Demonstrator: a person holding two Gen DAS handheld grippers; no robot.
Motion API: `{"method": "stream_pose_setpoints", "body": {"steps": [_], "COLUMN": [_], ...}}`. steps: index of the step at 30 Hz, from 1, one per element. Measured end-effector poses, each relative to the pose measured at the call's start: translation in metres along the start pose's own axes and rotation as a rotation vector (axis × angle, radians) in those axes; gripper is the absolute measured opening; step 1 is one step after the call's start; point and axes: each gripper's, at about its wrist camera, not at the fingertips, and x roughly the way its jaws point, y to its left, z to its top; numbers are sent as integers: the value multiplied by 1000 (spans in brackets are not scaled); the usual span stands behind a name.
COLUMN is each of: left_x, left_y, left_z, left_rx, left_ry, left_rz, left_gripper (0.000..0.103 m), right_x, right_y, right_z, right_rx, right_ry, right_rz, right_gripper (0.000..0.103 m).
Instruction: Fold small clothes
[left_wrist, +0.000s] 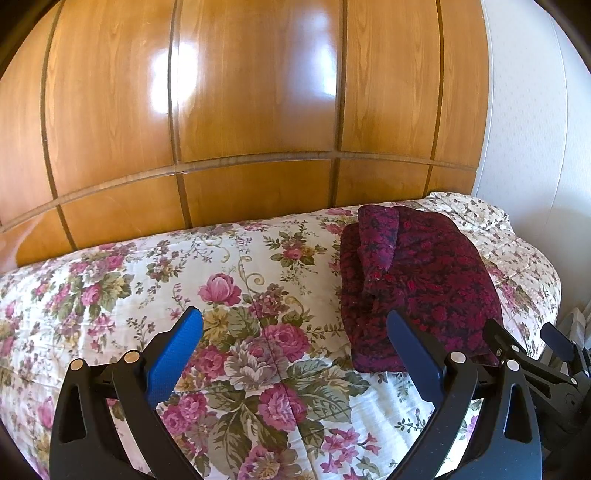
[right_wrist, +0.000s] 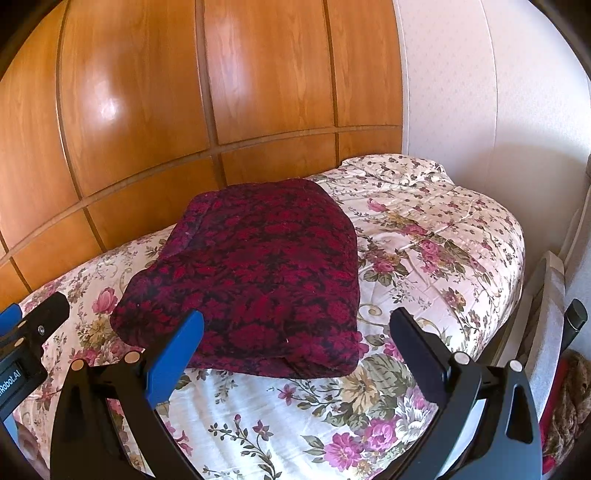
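A dark red and black patterned garment (left_wrist: 417, 280) lies folded into a thick rectangle on the floral bedspread (left_wrist: 236, 295). It also fills the middle of the right wrist view (right_wrist: 258, 280). My left gripper (left_wrist: 295, 325) is open and empty, held above the bedspread to the left of the garment. My right gripper (right_wrist: 295, 325) is open and empty, just in front of the garment's near edge. The right gripper shows at the right edge of the left wrist view (left_wrist: 524, 343), and the left gripper at the left edge of the right wrist view (right_wrist: 26, 325).
A glossy wooden panelled wall (left_wrist: 258, 110) runs along the far side of the bed. A white wall (right_wrist: 480, 110) stands at the right. Beside the bed's right edge are a grey upright object (right_wrist: 550, 306) and some brown and red cloth (right_wrist: 565, 398).
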Motion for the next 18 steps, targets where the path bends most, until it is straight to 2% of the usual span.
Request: {"method": "stream_pose_setpoints", "body": {"steps": [18], "left_x": [-4], "left_y": [1], "left_z": [1], "left_rx": [1], "left_ry": [-7], "left_rz": [0], "left_gripper": [99], "right_x": [0], "right_y": [4], "right_z": [0], "right_rx": [-5], "right_ry": [5], "right_rz": [15], "right_gripper": [101]}}
